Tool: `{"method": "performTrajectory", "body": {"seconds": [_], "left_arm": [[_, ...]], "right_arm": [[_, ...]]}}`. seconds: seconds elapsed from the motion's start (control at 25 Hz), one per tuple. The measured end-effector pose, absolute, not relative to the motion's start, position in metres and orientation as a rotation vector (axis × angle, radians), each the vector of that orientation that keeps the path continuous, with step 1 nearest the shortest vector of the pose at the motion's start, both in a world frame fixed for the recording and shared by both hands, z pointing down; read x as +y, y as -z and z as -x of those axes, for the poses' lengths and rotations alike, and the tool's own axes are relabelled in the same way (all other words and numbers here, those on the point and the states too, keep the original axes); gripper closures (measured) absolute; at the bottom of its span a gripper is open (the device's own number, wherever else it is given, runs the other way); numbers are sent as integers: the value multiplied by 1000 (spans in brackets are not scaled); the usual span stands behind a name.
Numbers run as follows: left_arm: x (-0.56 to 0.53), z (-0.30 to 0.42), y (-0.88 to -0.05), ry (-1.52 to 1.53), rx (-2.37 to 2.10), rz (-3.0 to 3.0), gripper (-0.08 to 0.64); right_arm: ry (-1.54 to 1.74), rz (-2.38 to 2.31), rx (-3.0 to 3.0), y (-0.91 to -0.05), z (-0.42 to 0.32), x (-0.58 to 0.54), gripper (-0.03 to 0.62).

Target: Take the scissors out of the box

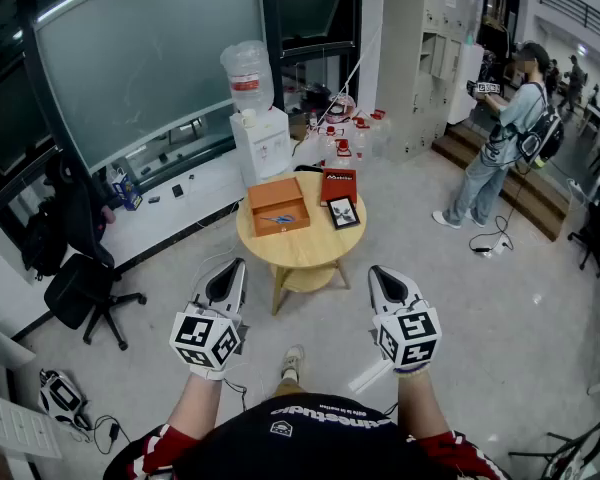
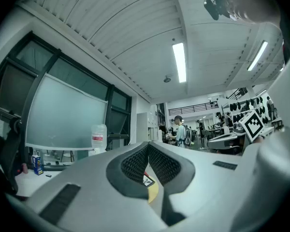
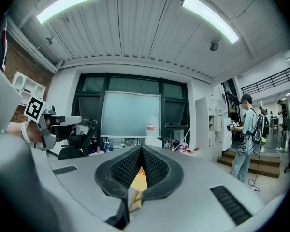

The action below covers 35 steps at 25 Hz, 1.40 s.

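An open orange box (image 1: 278,206) sits on a small round wooden table (image 1: 300,250) a step ahead of me. A bluish pair of scissors (image 1: 277,219) lies inside it. My left gripper (image 1: 235,266) and right gripper (image 1: 378,272) hover side by side over the floor, short of the table's near edge. Both are shut with nothing held. In the left gripper view the jaws (image 2: 148,145) meet at their tips, and a sliver of the table (image 2: 153,193) shows below them. The right gripper (image 3: 141,149) is likewise closed, with the table (image 3: 139,180) seen beneath the tips.
A red box (image 1: 338,182) and a black-framed picture (image 1: 342,211) also lie on the table. Behind it stands a water dispenser (image 1: 259,133). A black office chair (image 1: 85,290) is at left. A person (image 1: 498,143) stands at the right by some steps. Cables lie on the floor.
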<state>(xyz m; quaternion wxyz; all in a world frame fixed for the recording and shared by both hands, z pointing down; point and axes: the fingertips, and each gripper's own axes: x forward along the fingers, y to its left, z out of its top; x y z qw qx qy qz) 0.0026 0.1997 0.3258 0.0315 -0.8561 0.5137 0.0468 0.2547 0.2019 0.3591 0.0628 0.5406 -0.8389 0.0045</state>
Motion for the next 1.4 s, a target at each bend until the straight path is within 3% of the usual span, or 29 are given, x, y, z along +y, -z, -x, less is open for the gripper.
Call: {"method": "performTrajectory", "body": {"seconds": [1.4], "left_arm": [[202, -1, -336, -82, 1615, 2649, 543]], "right_arm": [[-130, -1412, -2805, -360, -236, 219, 566]]}}
